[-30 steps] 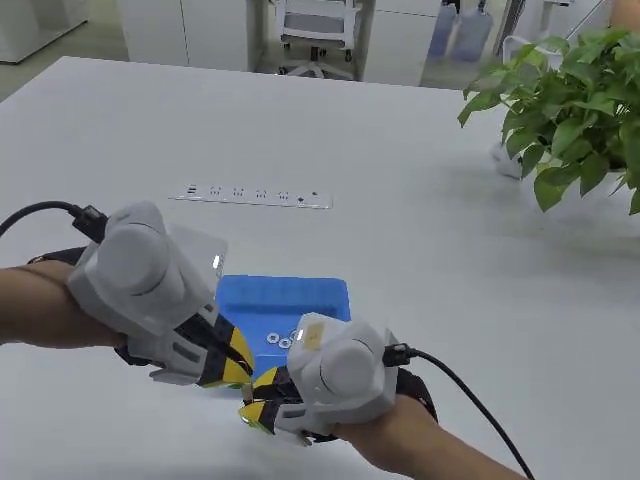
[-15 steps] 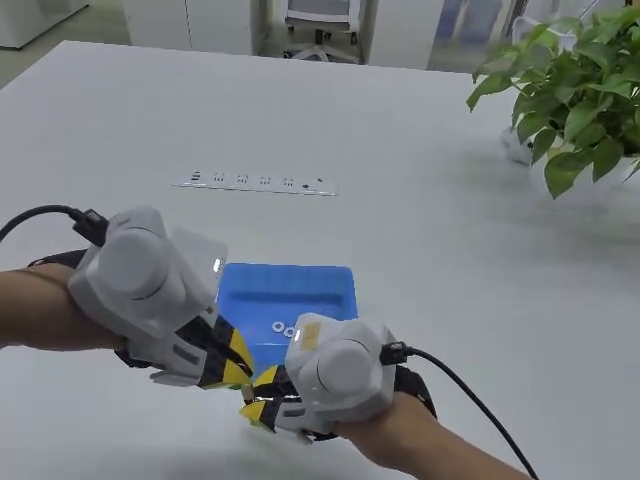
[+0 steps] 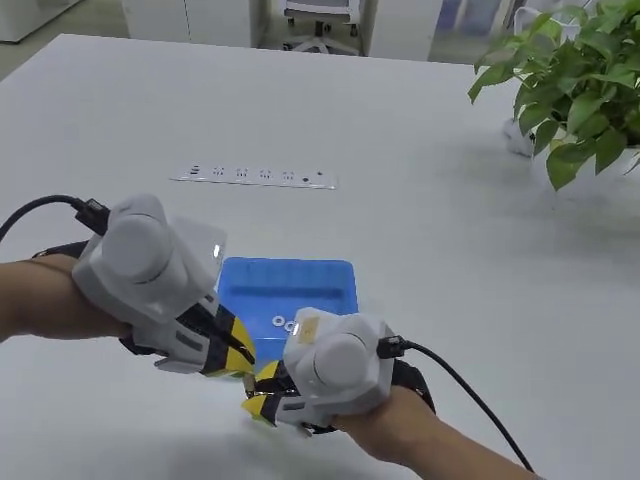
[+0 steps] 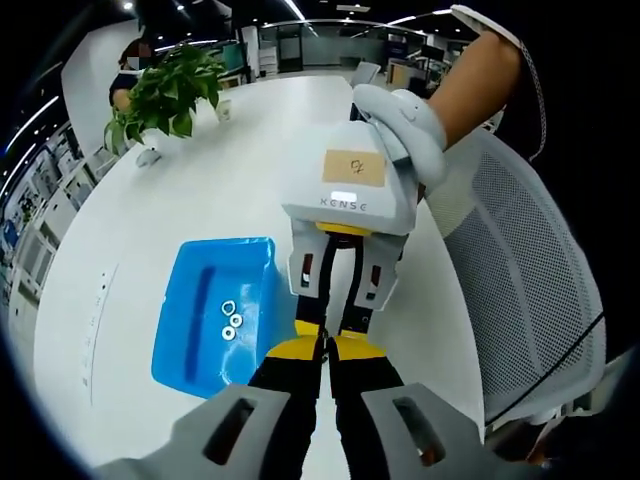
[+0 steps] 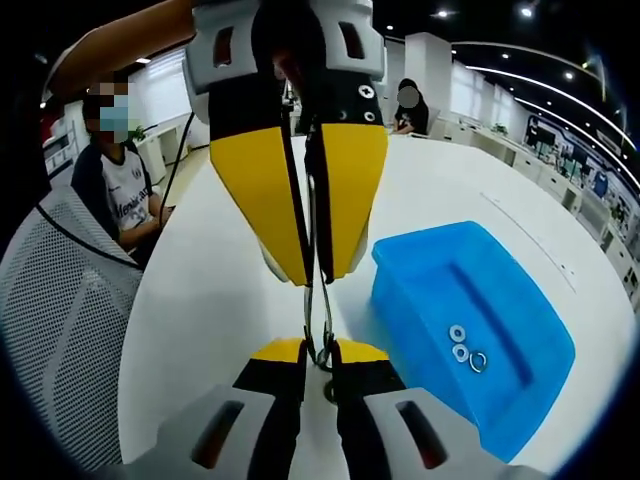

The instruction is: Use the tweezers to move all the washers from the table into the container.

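My left gripper (image 5: 311, 272) and right gripper (image 5: 320, 348) both pinch the tweezers (image 5: 316, 300), jaws narrow, beside the blue container (image 5: 410, 290) holding three washers (image 5: 465, 355). The right gripper's casing reads "KONSE"; I can't read its sticker (image 4: 353, 168).

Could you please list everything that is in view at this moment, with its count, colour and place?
container: one, blue, on the table by the grippers.
washers: three, silver, inside the container.
tweezers: one, metal, gripped by both grippers.
power strip: one, white, beyond the container.
potted plant: one, green, table's far right.
table: one, white.
mesh chair: one, grey, beside the table.
left gripper: yellow-black jaws, closed on tweezers.
right gripper: the same.
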